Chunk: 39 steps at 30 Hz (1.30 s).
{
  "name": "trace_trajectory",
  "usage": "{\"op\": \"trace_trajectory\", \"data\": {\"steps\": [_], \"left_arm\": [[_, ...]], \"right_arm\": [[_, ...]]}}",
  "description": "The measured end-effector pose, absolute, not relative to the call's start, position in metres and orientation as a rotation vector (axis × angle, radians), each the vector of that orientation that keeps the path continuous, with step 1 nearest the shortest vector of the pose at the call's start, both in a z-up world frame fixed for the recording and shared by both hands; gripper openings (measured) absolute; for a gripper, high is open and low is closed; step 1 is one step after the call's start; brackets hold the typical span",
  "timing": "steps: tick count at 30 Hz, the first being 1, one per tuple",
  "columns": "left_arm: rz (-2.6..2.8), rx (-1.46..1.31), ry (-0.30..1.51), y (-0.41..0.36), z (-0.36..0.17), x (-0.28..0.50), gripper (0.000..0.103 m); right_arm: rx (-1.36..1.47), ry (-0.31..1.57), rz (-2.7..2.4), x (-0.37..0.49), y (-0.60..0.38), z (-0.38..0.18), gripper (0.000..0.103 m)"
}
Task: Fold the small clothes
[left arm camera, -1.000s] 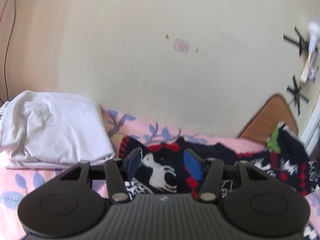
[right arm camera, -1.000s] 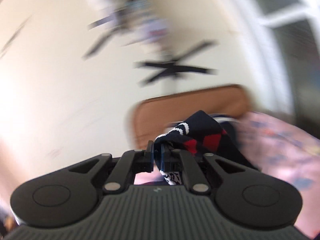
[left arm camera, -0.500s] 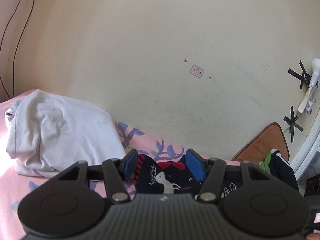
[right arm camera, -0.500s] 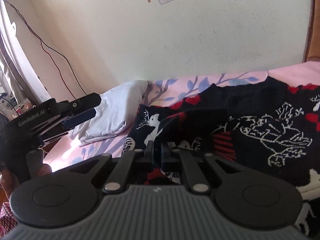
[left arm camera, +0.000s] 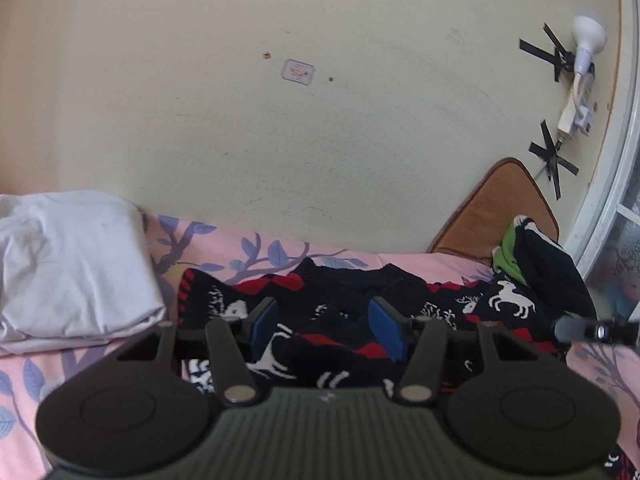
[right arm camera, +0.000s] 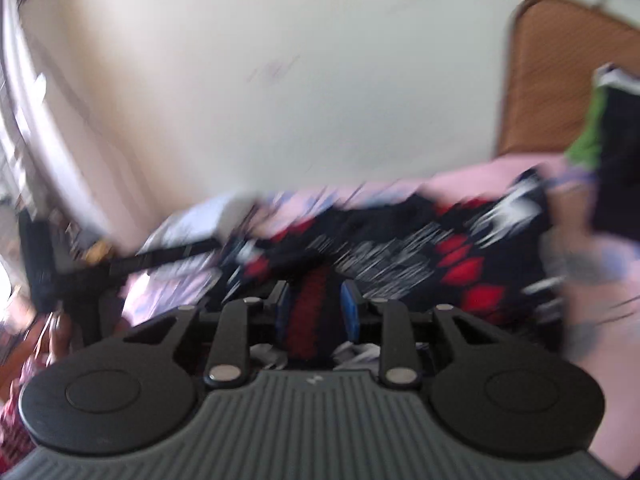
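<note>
Now the right gripper is letting go — a second ago its jaws were pinched tight on a fold of the dark reindeer sweater held up in the air, and they are opening now with a red-striped ridge of knit between the pads, apparently no longer clamped. By my reading, a fold is being laid down. That sweater is lying on the pink sheet, just right of the folded white cloth. Both grippers are pointing slightly downward over the sweater (the right view is badly blurred); the left gripper is hovering half spread, closing slightly, pinching nothing.
</note>
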<state>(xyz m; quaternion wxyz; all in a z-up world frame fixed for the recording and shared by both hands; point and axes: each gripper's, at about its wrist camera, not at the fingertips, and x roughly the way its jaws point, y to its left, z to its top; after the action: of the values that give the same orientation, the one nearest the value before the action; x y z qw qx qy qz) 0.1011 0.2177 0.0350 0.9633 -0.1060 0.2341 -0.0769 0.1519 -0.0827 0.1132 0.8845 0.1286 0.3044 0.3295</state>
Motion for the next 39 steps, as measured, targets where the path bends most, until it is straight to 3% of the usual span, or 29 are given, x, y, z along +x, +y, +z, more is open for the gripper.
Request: {"op": "trace_trajectory", "data": {"steps": [2, 3, 4, 5, 9, 11, 12, 14, 16, 25, 26, 27, 29, 33, 39], "left_arm": [[-0.172, -0.13, 0.5, 0.196, 0.032, 0.105, 0.04], [-0.163, -0.074, 0.543, 0.186, 0.027, 0.11, 0.027], [-0.136, -0.016, 0.605, 0.177, 0.019, 0.117, 0.016], [-0.102, 0.037, 0.651, 0.17, 0.009, 0.124, 0.016], [-0.064, 0.086, 0.655, 0.165, 0.01, 0.122, 0.016], [-0.023, 0.141, 0.652, 0.158, 0.012, 0.113, 0.016], [-0.011, 0.163, 0.648, 0.155, 0.015, 0.104, 0.018], [-0.017, 0.188, 0.606, 0.156, 0.027, 0.073, 0.034], [-0.056, 0.16, 0.59, 0.164, 0.037, 0.035, 0.039], [-0.124, -0.109, 0.764, 0.2, 0.024, -0.08, 0.04], [-0.12, -0.109, 0.768, 0.197, 0.022, -0.087, 0.039], [-0.1, -0.094, 0.767, 0.193, 0.02, -0.093, 0.039], [-0.055, -0.074, 0.763, 0.188, 0.019, -0.1, 0.034], [-0.046, -0.112, 0.768, 0.193, 0.022, -0.121, 0.033], [-0.109, -0.147, 0.82, 0.186, 0.024, -0.157, 0.038]], "right_arm": [[0.299, 0.622, 0.585, 0.164, -0.109, 0.114, 0.032], [0.278, 0.649, 0.511, 0.174, -0.116, 0.107, 0.031], [0.245, 0.714, 0.421, 0.188, -0.124, 0.091, 0.025], [0.248, 0.789, 0.374, 0.201, -0.132, 0.072, 0.011], [0.542, 0.797, 0.413, 0.203, -0.178, 0.058, 0.004], [0.549, 0.787, 0.401, 0.192, -0.183, 0.062, 0.003], [0.559, 0.786, 0.391, 0.182, -0.186, 0.067, 0.008], [0.547, 0.767, 0.437, 0.154, -0.193, 0.082, 0.013], [0.45, 0.75, 0.471, 0.12, -0.199, 0.097, 0.019], [0.218, 0.778, 0.493, 0.006, -0.225, 0.095, 0.02], [0.215, 0.758, 0.49, 0.004, -0.217, 0.089, 0.01], [0.201, 0.758, 0.492, 0.0, -0.214, 0.089, 0.007], [0.188, 0.699, 0.423, -0.009, -0.213, 0.091, 0.007], [0.284, 0.672, 0.308, -0.031, -0.247, 0.091, 0.003], [0.285, 0.741, 0.462, -0.066, -0.262, 0.095, 0.012]]}}
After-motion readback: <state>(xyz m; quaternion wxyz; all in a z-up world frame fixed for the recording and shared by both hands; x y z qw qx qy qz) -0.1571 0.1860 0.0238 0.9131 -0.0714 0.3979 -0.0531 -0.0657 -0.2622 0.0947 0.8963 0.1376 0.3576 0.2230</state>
